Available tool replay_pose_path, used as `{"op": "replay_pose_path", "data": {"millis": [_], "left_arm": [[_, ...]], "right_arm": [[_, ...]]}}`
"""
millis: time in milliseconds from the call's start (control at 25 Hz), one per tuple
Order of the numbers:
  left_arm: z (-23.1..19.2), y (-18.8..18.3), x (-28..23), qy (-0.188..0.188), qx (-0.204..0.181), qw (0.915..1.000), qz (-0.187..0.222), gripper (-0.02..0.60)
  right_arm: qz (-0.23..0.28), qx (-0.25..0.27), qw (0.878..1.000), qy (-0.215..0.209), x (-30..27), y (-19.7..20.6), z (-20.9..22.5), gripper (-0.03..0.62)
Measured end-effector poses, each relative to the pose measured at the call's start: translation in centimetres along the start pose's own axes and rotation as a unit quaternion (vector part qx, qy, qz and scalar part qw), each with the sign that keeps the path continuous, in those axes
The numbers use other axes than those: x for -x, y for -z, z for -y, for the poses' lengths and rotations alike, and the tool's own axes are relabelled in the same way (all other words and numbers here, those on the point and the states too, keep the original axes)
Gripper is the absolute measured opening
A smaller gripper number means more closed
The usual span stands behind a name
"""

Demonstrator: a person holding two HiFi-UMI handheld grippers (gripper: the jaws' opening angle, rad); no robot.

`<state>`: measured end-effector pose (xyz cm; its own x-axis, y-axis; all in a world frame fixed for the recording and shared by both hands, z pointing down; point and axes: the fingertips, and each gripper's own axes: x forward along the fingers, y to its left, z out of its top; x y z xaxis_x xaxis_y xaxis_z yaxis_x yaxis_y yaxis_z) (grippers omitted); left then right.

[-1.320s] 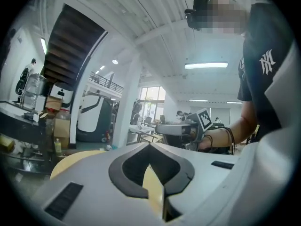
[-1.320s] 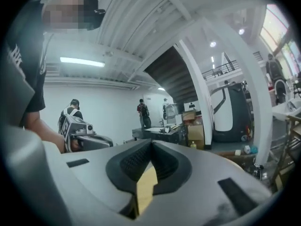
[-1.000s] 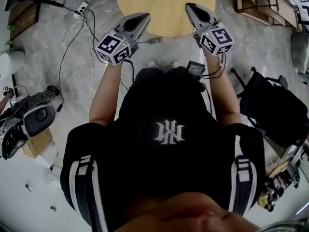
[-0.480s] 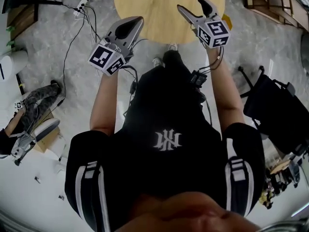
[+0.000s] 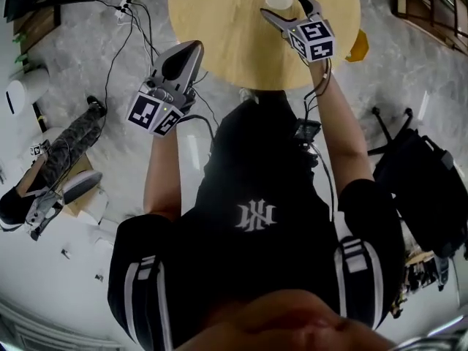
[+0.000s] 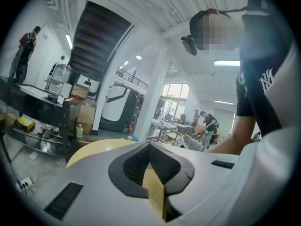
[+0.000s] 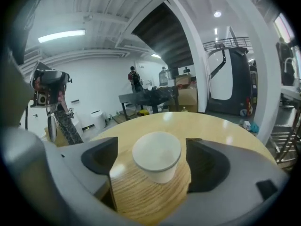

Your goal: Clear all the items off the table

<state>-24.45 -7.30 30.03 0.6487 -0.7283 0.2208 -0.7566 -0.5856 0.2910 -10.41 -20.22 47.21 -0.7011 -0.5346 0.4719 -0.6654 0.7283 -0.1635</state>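
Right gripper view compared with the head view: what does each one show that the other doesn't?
Only the right gripper view shows clear gaps between the upright white cup and the right gripper's fingers, which have just been opening around it. Only the head view shows the left gripper, shut, at the table's edge, and the person's black shirt. Both show the round wooden table, the cup and the right gripper.
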Motion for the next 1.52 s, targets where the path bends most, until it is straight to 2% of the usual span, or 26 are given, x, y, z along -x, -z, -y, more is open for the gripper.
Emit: {"op": "replay_pose_path", "data": {"millis": [160,280,440,640,760,1080,1200,1320,1440,1520], "left_arm": [[-1.3,0.7,-0.7,-0.013,0.004,0.9998,-0.011,0.002],[-2.1,0.1,-1.2,-0.019,0.006,0.9998,-0.009,0.002],[-2.9,-1.1,-1.6,-0.022,0.0,0.9998,0.0,0.002],[-2.6,-2.7,-1.8,-0.018,-0.012,0.9997,0.01,0.002],[-2.8,-3.8,-1.2,-0.011,-0.018,0.9997,0.015,0.002],[-7.0,-6.3,1.0,0.025,-0.036,0.9986,0.029,0.002],[-8.7,-7.3,1.3,0.054,-0.039,0.9972,0.033,0.002],[-10.5,-7.8,1.5,0.088,-0.045,0.9948,0.023,0.002],[-12.0,-9.3,1.3,0.109,-0.06,0.9919,0.025,0.002],[-12.6,-10.3,1.5,0.118,-0.068,0.9903,0.027,0.002]], "right_arm": [[-0.03,0.02,0.999,-0.013,-1.9,1.8,0.0,0.456],[-0.043,0.028,0.999,-0.013,-2.4,2.2,0.7,0.368],[-0.045,0.037,0.998,-0.014,-2.6,1.1,0.9,0.354],[-0.016,0.031,0.999,-0.013,-0.7,-2.5,0.5,0.342],[0.005,0.021,1.0,-0.008,1.0,-6.0,-0.3,0.337],[0.046,0.051,0.998,0.014,2.3,-15.5,-3.7,0.334],[0.059,0.056,0.996,0.037,2.7,-18.3,-4.4,0.334],[0.074,0.068,0.992,0.077,3.5,-20.3,-4.5,0.334],[0.093,0.083,0.982,0.142,5.4,-22.2,-1.4,0.331],[0.104,0.073,0.976,0.178,7.2,-22.7,0.9,0.331]]}}
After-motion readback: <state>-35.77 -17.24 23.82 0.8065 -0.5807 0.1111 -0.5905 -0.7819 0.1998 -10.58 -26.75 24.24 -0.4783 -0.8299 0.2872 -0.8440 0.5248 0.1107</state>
